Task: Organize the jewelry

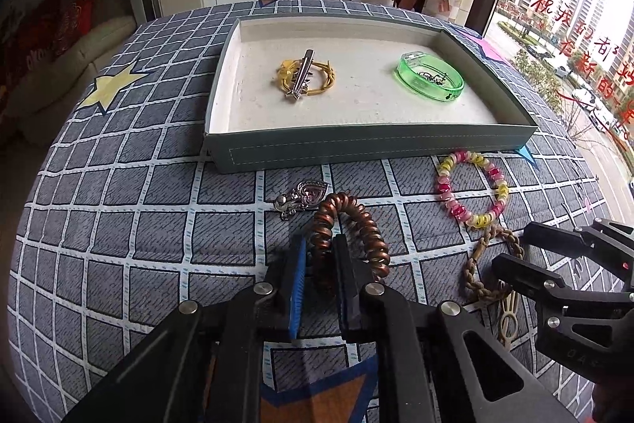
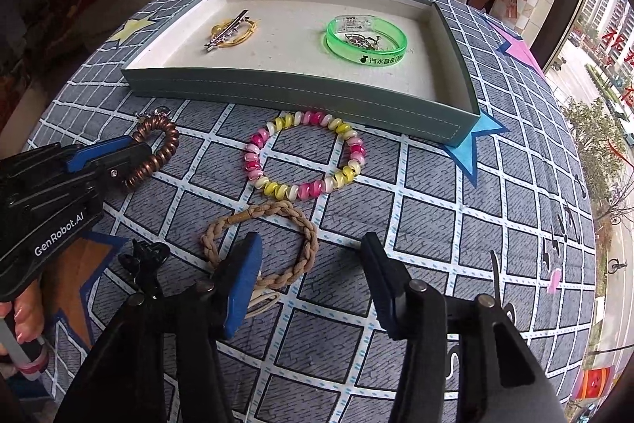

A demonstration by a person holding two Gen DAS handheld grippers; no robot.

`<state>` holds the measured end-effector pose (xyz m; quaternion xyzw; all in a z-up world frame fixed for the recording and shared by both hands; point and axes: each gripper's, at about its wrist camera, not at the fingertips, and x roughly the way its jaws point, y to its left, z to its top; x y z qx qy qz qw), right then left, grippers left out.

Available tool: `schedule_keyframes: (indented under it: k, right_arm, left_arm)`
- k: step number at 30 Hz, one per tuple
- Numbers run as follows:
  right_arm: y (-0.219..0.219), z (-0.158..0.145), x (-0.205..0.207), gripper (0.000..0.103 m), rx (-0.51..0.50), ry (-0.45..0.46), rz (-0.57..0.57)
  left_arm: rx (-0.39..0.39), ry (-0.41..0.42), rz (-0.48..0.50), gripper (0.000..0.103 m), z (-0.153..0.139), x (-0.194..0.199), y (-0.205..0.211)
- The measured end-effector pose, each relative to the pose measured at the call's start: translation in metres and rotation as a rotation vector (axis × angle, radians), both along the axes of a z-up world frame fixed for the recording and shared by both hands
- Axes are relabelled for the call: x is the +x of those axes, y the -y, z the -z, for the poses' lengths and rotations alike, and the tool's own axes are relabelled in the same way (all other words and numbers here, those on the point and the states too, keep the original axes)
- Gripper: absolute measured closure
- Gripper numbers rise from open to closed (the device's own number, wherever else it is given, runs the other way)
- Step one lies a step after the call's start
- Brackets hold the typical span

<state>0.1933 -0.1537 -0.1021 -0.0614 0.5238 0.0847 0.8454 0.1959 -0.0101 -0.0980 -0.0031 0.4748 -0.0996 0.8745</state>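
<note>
Tray: a shallow grey-green tray [image 1: 368, 149] with a pale lining sat on the checked blue cloth [image 1: 119, 193], toward its far side.
Tray, left part: a yellow cord bracelet [image 1: 304, 78] lay there with a silver hair clip [image 1: 301, 76] resting across it.
Tray, right part: a clear green bangle [image 1: 430, 77] lay flat, with small metal pieces [image 1: 434, 77] inside its ring.
Outside the tray: a pink and yellow coil bracelet [image 2: 303, 155] lay just in front of the near wall; a tan braided cord [image 2: 277, 244] lay nearer still; a silver heart charm [image 1: 303, 199] lay to the left.
Left gripper [image 1: 320, 276]: low over the cloth, fingers clamped on the copper coil bracelet [image 1: 350, 232], whose loop stood out beyond the tips.
Right gripper [image 2: 313, 280]: held low and near the cloth, jaws spread wide and grasping nothing, its left finger [image 2: 241, 280] over part of the braided cord.
</note>
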Motion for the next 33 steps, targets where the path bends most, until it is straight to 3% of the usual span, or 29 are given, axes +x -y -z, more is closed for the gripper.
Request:
schedule_keyframes:
  k: [5, 10, 19, 33]
  right_arm:
    - [-0.007, -0.001, -0.006, 0.096, 0.002, 0.001, 0.0]
    - [0.003, -0.005, -0.012, 0.096, 0.043, 0.01, 0.049]
    - [0.036, -0.038, -0.021, 0.096, 0.1, 0.079, 0.115]
    - [0.056, -0.09, -0.008, 0.096, 0.149, 0.185, 0.13]
  left_arm:
    - [-0.007, 0.015, 0.007, 0.08, -0.004, -0.006, -0.002]
    - [-0.03, 0.044, 0.016, 0.08, -0.015, -0.016, -0.008]
    - [-0.053, 0.097, 0.022, 0.08, -0.039, -0.028, -0.019]
    - [-0.082, 0.187, 0.026, 0.08, -0.085, -0.019, -0.027]
